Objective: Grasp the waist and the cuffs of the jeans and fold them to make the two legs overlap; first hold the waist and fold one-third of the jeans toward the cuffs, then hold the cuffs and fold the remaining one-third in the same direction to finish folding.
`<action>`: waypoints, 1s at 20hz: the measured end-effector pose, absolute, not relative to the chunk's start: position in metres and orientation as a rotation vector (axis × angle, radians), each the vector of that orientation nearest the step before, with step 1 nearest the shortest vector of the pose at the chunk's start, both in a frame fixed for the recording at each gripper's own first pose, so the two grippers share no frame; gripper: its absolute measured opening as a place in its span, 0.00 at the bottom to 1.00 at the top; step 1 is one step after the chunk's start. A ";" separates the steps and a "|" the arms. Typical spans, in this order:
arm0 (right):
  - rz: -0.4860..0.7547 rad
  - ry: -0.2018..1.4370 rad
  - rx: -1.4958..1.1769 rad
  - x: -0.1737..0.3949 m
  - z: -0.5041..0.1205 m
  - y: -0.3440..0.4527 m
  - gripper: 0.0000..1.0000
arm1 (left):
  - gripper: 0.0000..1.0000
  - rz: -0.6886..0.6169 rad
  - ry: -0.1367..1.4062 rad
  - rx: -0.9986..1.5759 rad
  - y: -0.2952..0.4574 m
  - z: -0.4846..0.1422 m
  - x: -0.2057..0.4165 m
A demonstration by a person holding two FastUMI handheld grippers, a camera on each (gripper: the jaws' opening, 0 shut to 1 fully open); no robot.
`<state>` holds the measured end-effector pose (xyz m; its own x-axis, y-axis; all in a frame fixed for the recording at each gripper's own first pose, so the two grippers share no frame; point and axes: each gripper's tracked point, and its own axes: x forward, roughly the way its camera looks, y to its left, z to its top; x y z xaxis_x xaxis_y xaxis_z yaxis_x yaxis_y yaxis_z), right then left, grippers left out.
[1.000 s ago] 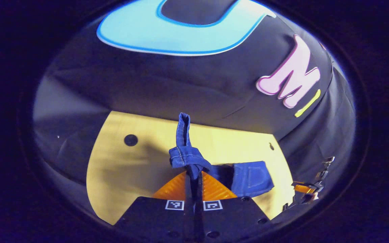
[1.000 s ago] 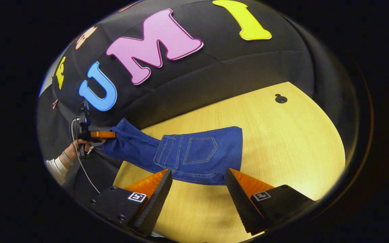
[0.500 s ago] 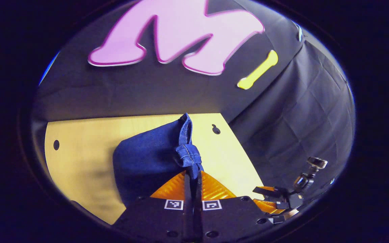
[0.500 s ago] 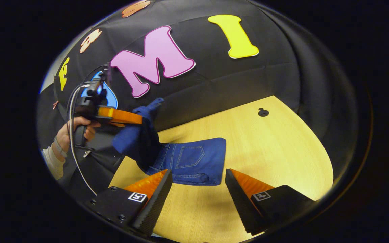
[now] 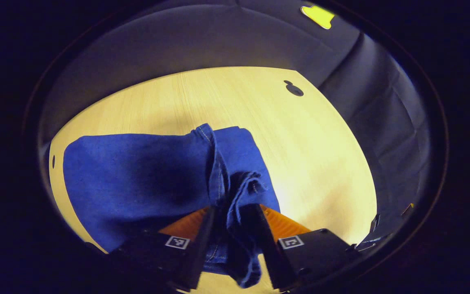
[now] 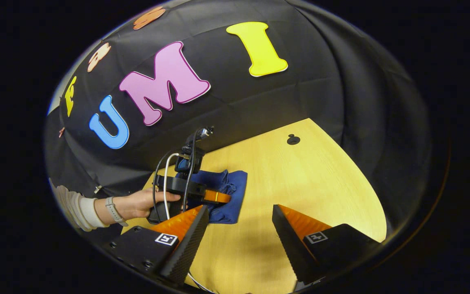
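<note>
The left tongs are down low over the surface, and a bunched cuff end of the jeans sits in the gap between their two fingers. The fingers stand a little apart with the cloth hanging loose between them, so whether they pinch it I cannot tell. From the left gripper view the jeans lie as a flat blue pad on the pale wood, spreading out to the left, with a stitched hem edge running up the middle and a crumpled fold just ahead of the fingertips. A small dark hole marks the far right part of the surface.

Over to the right gripper view: the right tongs are released, fingers spread wide, nothing between them, hovering at the near edge of the surface. Ahead of them and to the left the jeans sit as a compact folded bundle near the left edge of the surface. The left tongs reach across the bundle from the left, orange fingers lying on the blue cloth. A hand grips their handle, with a watch on the wrist and a pale sleeve behind it. A cable loops up from the handle. The dark hole shows at the far side, well apart from the jeans.
</note>
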<state>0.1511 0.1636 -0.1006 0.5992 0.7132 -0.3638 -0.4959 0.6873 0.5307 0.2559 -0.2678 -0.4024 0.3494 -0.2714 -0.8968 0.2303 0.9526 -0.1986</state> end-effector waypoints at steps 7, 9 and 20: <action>0.773 0.462 0.322 0.141 -0.049 0.170 0.97 | 0.97 -0.469 0.704 -0.176 -0.272 -0.235 0.245; 0.745 0.363 0.258 0.138 -0.024 0.166 0.96 | 0.97 -0.427 0.530 -0.102 -0.234 -0.168 0.212; 0.691 -0.003 0.091 -0.003 0.108 0.179 0.96 | 0.96 0.018 0.112 0.018 -0.062 -0.010 -0.078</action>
<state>-0.0029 0.1787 0.1076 0.7707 0.6364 0.0325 -0.6366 0.7667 0.0828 -0.0783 -0.0617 -0.0100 0.9936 0.0189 -0.1113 -0.0169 0.9997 0.0192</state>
